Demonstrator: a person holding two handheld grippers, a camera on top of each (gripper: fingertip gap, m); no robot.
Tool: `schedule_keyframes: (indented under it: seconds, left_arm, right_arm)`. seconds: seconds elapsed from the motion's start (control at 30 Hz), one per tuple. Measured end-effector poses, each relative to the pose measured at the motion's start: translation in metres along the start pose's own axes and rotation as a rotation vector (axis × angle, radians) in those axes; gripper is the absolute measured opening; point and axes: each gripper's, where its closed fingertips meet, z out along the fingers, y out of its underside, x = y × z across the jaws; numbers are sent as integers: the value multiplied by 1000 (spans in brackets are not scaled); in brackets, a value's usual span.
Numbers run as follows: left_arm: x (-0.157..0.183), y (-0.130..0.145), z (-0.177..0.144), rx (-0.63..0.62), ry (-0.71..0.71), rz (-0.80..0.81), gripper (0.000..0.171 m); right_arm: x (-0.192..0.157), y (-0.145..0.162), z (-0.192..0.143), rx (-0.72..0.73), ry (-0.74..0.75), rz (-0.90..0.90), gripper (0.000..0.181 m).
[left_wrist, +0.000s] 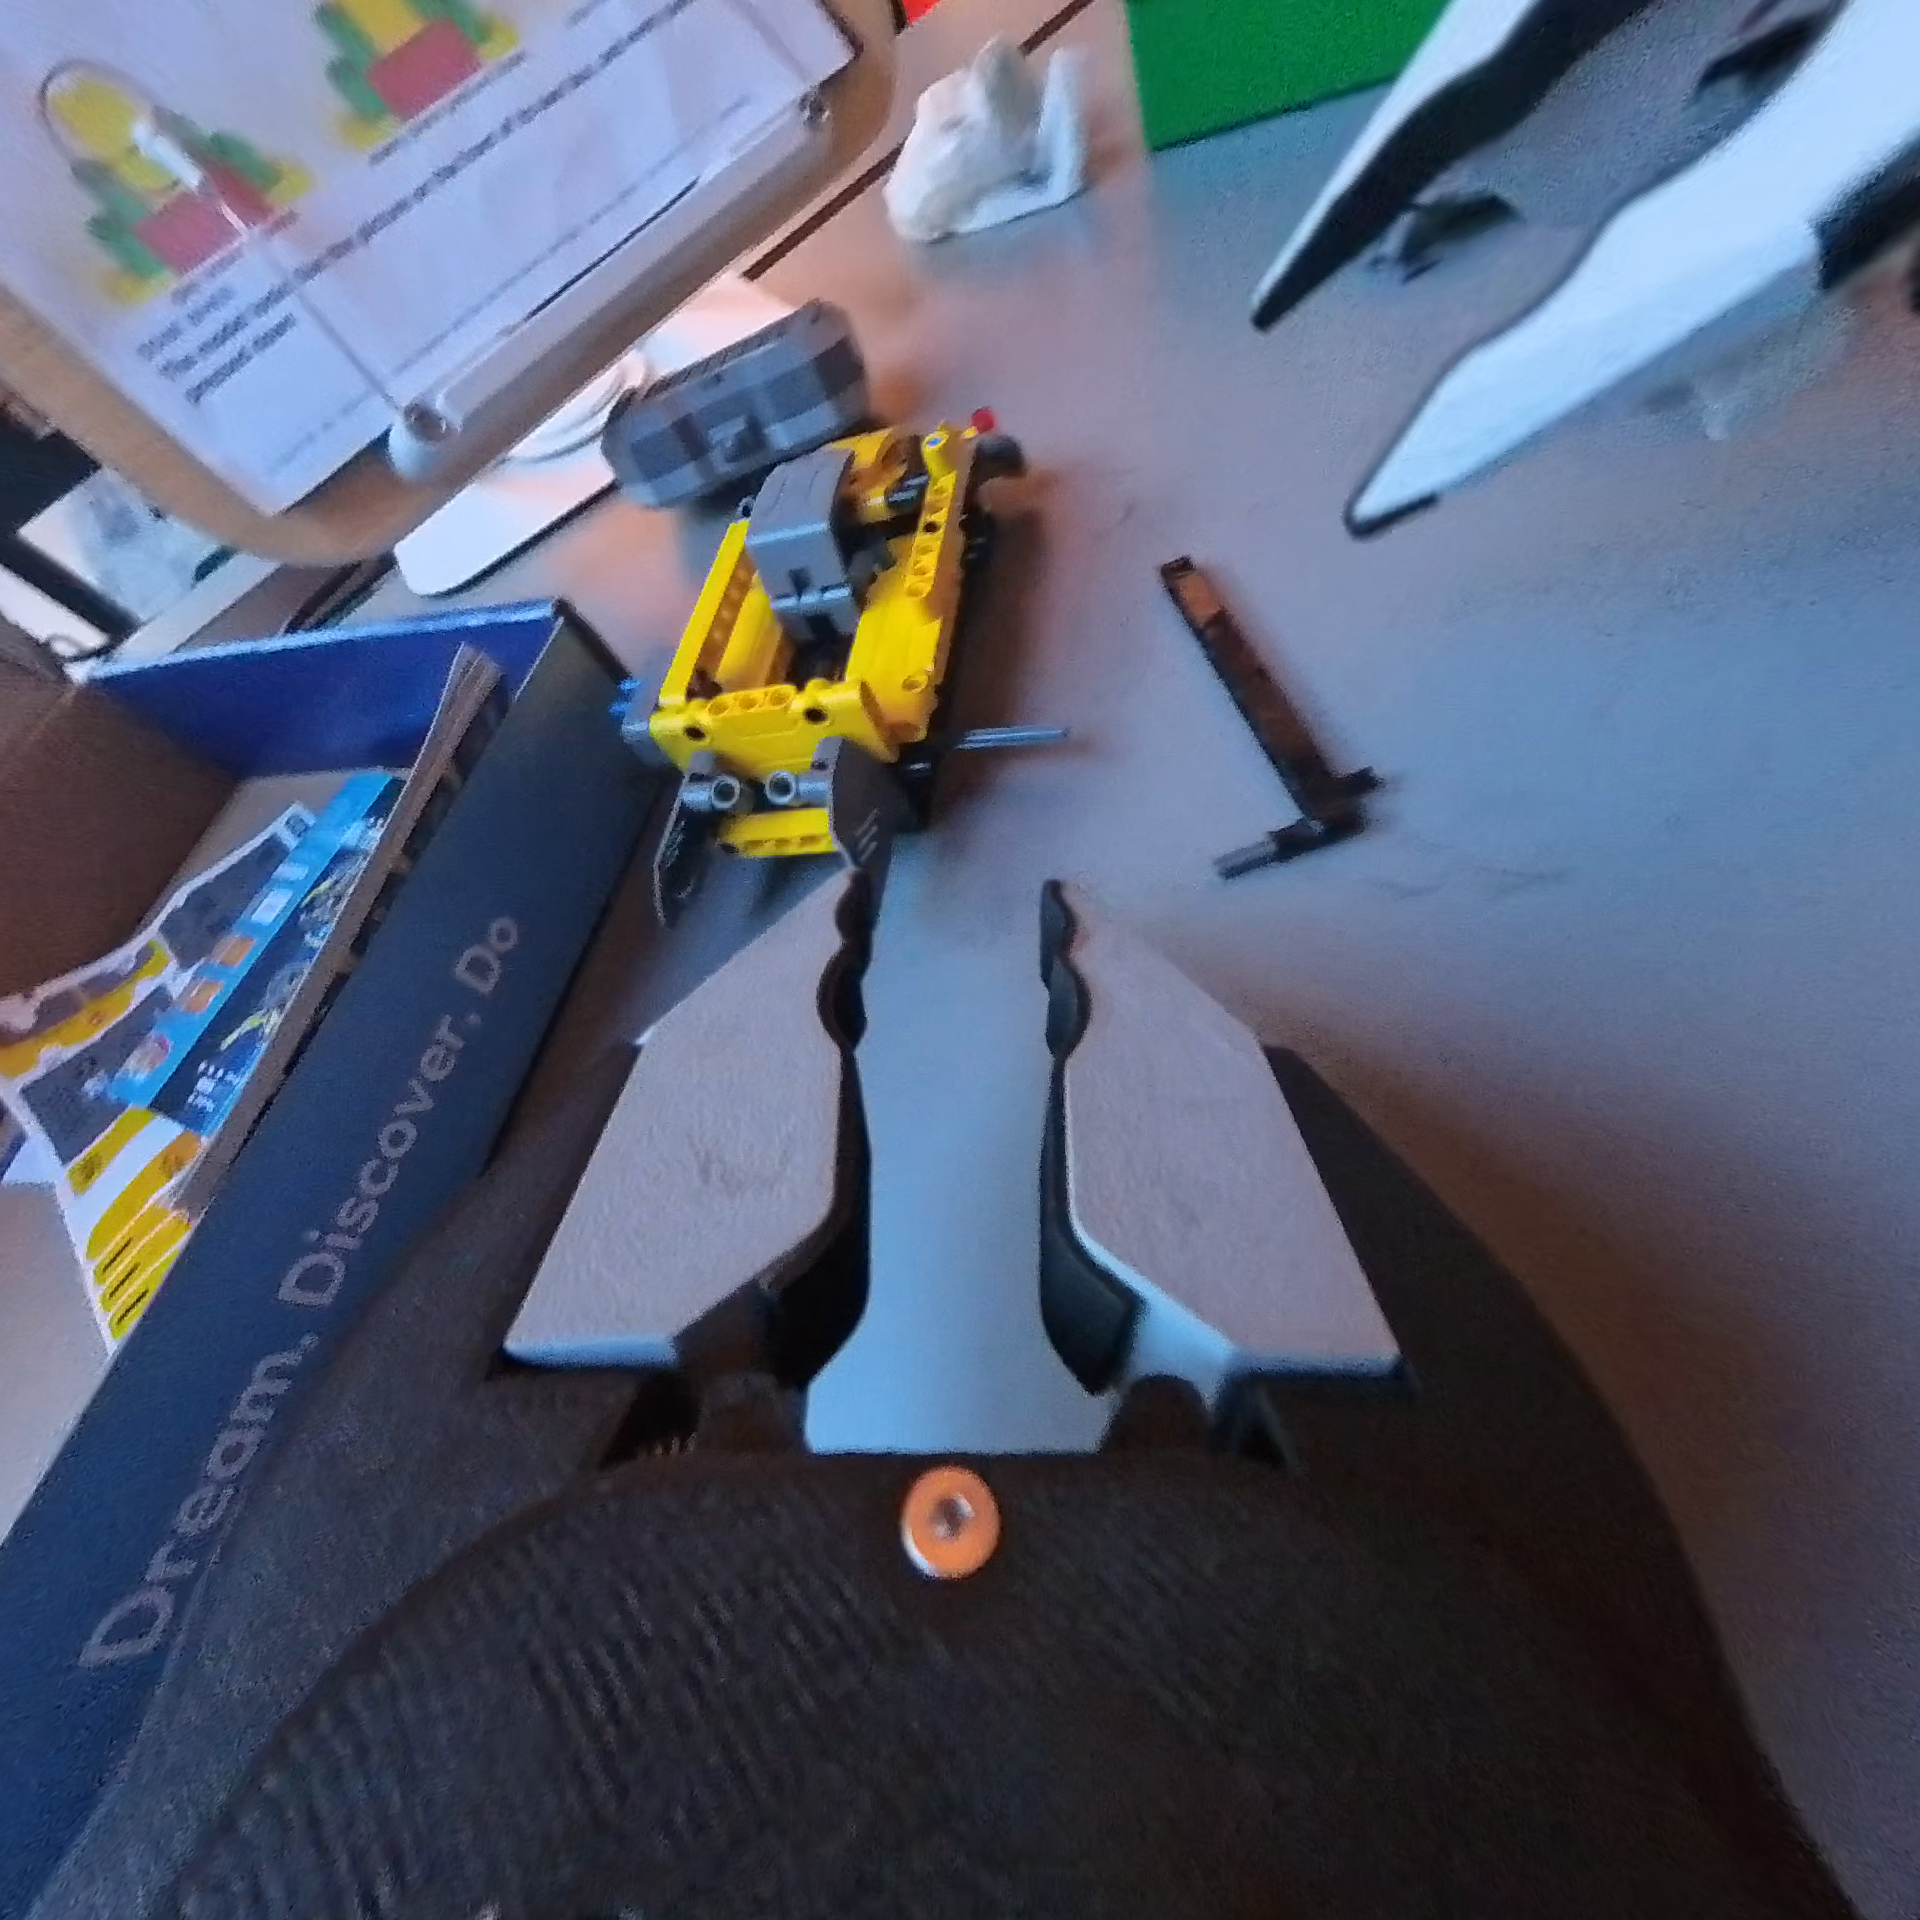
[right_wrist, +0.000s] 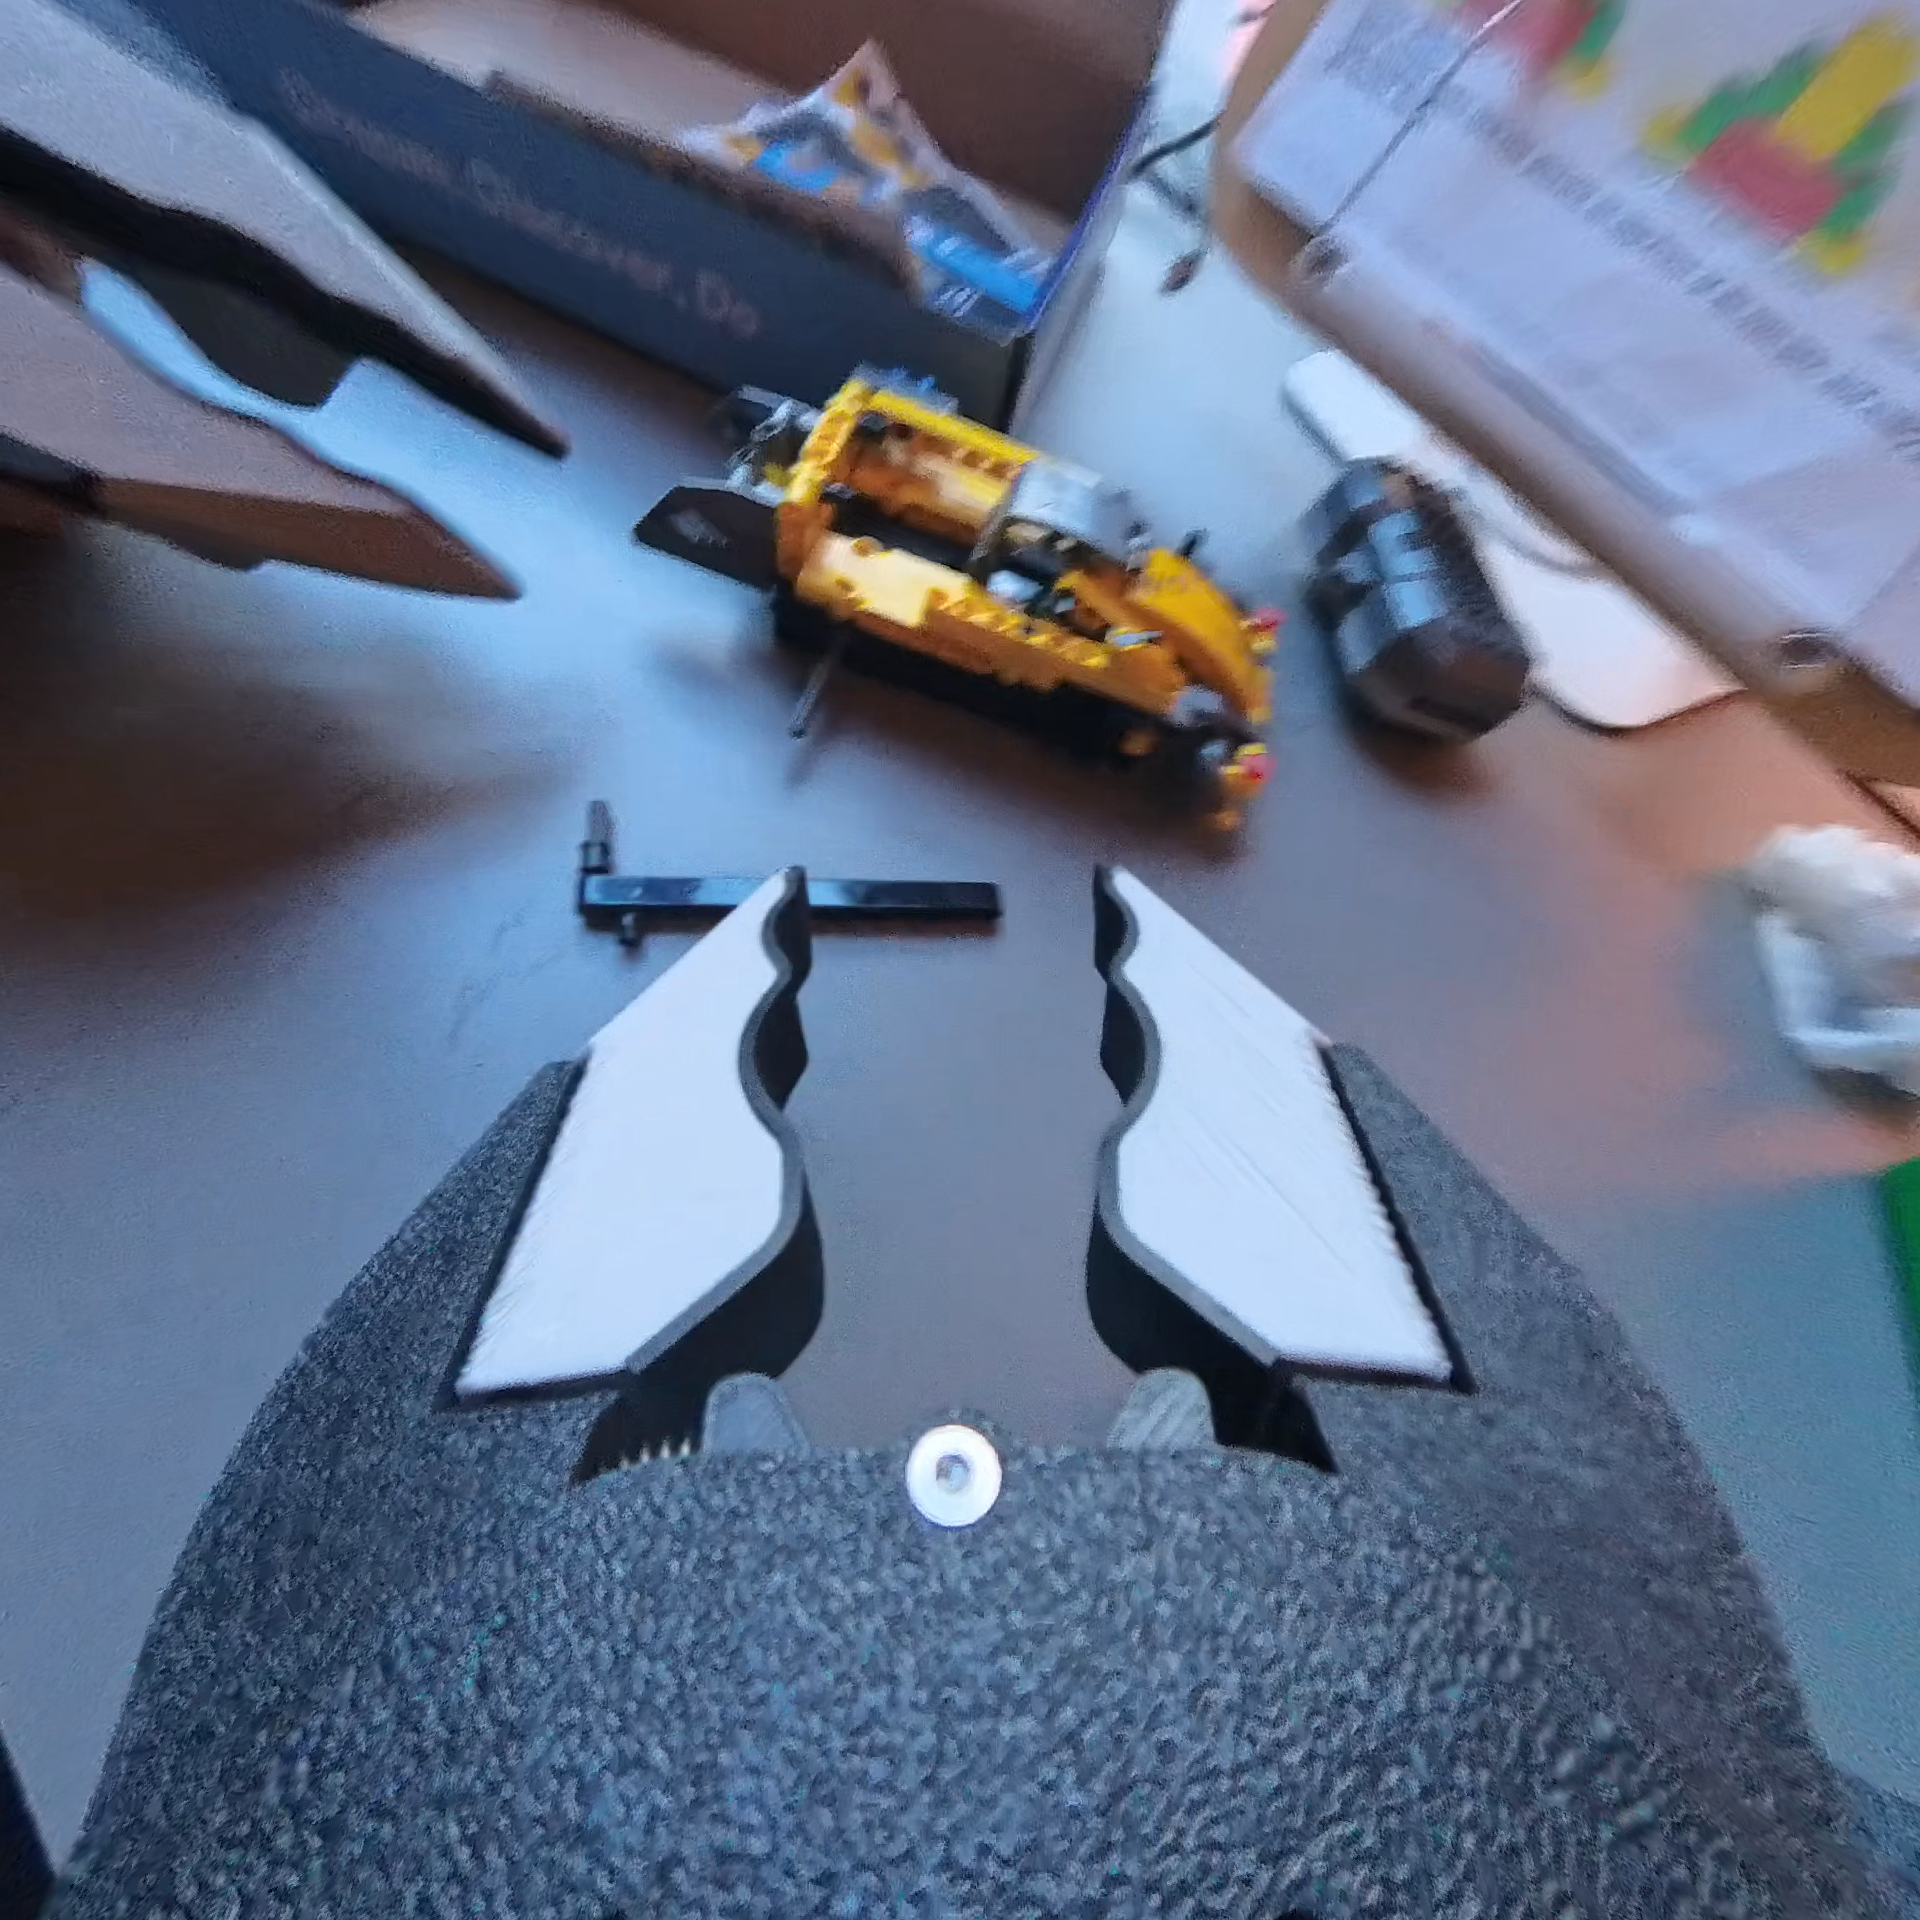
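Note:
A yellow and black toy brick vehicle (left_wrist: 831, 644) with a grey motor block stands on the grey table; it also shows in the right wrist view (right_wrist: 1008, 592). My left gripper (left_wrist: 954, 894) is open and empty, its fingertips just short of the vehicle's near end. A loose black L-shaped beam (left_wrist: 1273, 717) lies to the right of the vehicle. In the right wrist view that black beam (right_wrist: 883, 894) lies right at my right gripper (right_wrist: 945, 883), which is open and empty, its left fingertip over the beam. The right gripper shows at the upper right of the left wrist view (left_wrist: 1558, 260).
A dark blue box (left_wrist: 343, 1091) holding printed booklets (left_wrist: 187, 1039) lies left of the vehicle. A grey battery unit (left_wrist: 738, 405) sits behind it. An instruction sheet in a clear stand (left_wrist: 416, 187), a crumpled white wrapper (left_wrist: 987, 135) and a green box (left_wrist: 1257, 62) stand farther back.

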Motion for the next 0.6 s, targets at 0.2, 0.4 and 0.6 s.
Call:
schedule_keyframes:
  seconds: [0.2,0.4,0.6]
  left_arm:
    - [11,7,6,-83,88,-157,42]
    - [42,7,2,-121,217,-180,47]
    - [64,10,19,-215,296,53,46]
  right_arm:
    - [-15,-5,16,8,-157,-177,52]
    - [-9,-25,4,184,-231,-152,40]
    - [-21,-21,-5,219,-280,-197,35]
